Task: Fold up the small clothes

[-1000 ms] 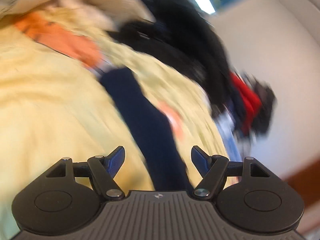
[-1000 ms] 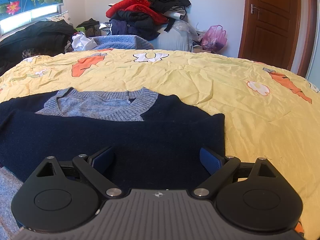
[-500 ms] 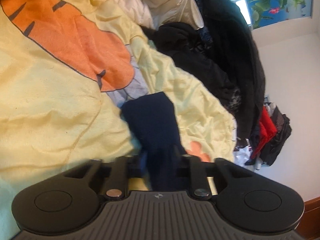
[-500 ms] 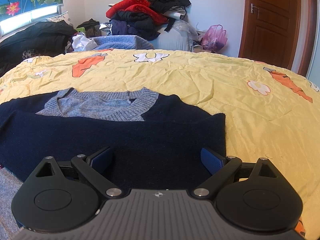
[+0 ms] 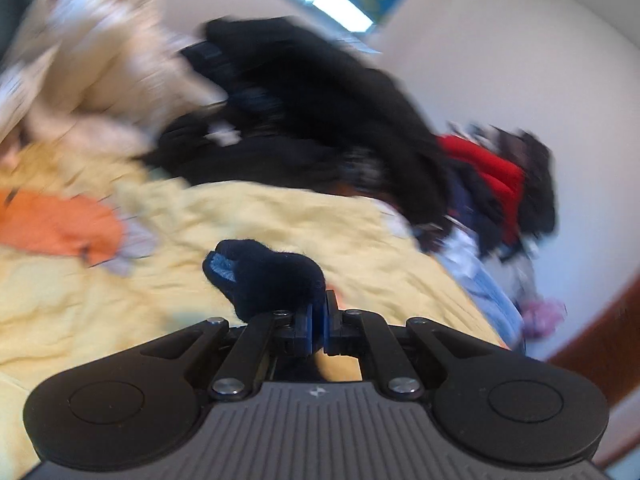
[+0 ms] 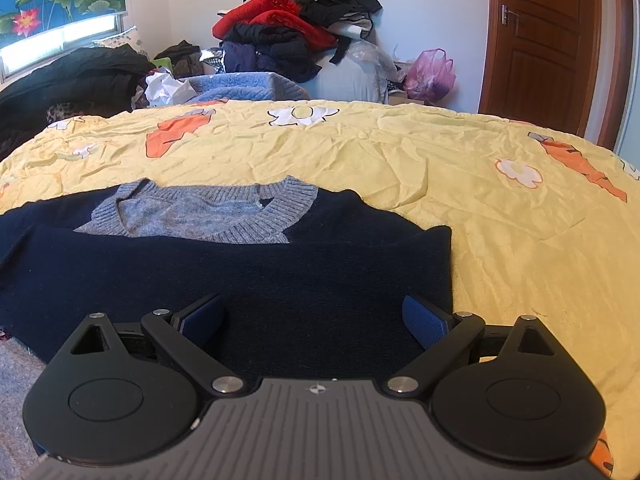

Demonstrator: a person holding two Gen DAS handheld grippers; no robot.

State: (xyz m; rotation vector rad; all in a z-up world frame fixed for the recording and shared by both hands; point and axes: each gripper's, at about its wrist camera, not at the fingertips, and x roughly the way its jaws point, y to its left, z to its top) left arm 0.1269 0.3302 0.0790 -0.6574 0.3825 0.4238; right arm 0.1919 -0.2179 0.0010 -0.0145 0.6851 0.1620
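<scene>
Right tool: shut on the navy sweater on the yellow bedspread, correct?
No. In the right wrist view the right tool is open, its pads spread apart above the navy sweater, which does lie on the yellow bedspread.

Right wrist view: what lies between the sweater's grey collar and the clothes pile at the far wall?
Mostly bare yellow bedspread with carrot and flower prints, then a folded light-blue knit at the bed's far edge, between collar and pile.
</scene>
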